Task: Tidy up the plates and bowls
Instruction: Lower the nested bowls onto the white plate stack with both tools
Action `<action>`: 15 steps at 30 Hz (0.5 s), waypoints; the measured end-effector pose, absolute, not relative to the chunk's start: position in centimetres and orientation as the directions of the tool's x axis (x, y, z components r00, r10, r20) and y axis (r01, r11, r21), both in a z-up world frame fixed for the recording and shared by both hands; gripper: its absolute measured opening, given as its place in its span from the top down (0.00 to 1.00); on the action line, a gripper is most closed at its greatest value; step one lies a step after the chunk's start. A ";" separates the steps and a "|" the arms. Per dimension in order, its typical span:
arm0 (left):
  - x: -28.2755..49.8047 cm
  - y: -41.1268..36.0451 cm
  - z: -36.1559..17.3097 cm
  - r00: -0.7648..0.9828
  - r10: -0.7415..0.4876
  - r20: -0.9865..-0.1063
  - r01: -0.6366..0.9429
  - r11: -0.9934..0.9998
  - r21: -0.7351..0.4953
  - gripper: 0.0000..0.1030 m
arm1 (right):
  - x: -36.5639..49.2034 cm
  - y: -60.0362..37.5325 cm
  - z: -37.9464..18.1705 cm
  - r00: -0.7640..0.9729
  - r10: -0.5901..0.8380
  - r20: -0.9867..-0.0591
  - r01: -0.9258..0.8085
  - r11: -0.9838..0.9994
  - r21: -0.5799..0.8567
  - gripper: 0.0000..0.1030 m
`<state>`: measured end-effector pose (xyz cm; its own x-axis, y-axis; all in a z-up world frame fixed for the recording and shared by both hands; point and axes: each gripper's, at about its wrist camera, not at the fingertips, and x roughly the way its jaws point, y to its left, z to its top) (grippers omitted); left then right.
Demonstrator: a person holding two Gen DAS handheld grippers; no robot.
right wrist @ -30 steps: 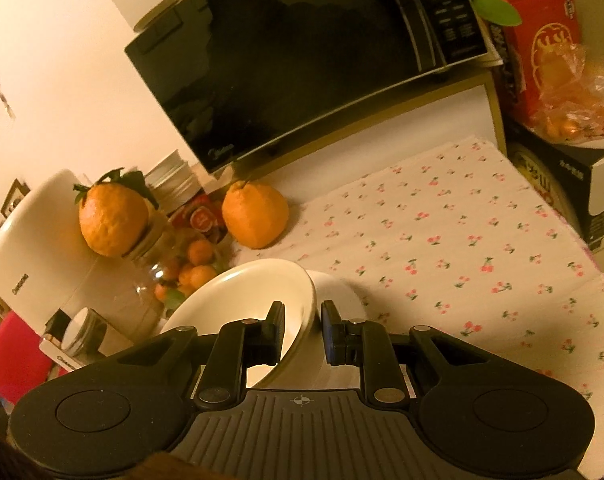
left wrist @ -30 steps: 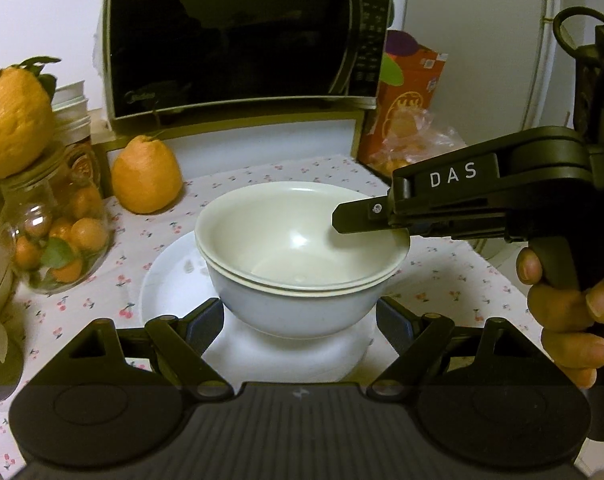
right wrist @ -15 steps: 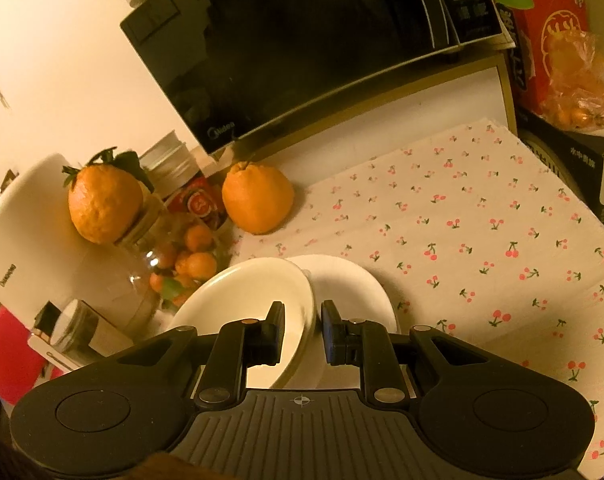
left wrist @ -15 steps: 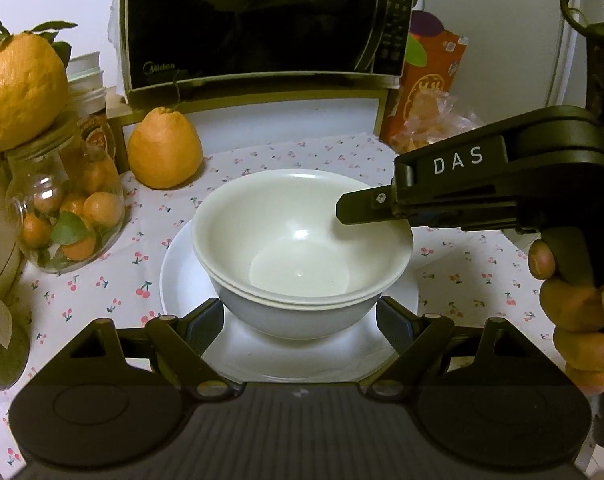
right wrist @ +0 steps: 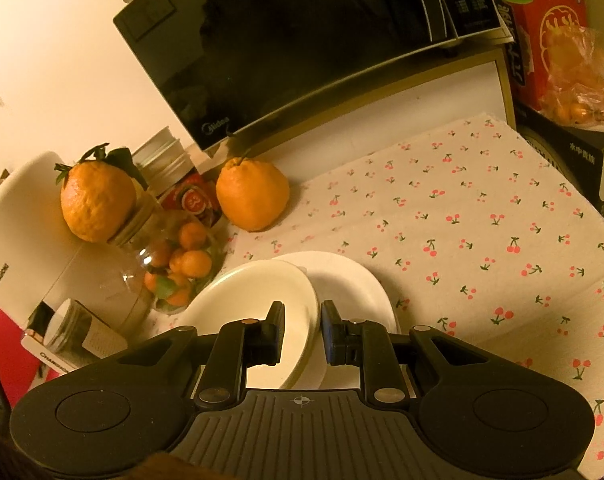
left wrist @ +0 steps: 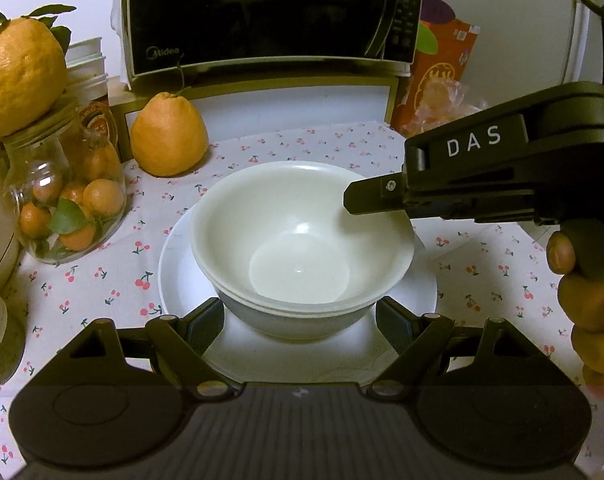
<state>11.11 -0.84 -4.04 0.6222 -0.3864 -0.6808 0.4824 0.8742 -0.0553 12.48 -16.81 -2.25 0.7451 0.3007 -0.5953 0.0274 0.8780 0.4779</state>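
Two nested white bowls stand on a white plate on the cherry-print cloth. My left gripper is open, its fingers on either side of the lower bowl's base, not touching it. My right gripper straddles the bowls' right rim, one finger inside and one outside, with a small gap on each side. In the left wrist view it reaches in from the right, its fingertip over the rim. The plate shows past the bowls in the right wrist view.
A glass jar of small oranges with a large citrus on its lid stands left of the plate. Another citrus sits behind, below a black microwave. A red box and bagged oranges are at the back right.
The right gripper's jaws have parted a little around the rim. The left camera has risen and looks more steeply down into the bowls. The bowls and plate have stayed put.
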 end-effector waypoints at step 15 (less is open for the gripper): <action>11.2 -1.4 -4.2 0.618 -0.386 -0.685 0.488 0.871 -0.050 0.22 | 12.4 -17.1 -2.2 0.748 0.285 -0.599 0.043 0.880 0.472 0.78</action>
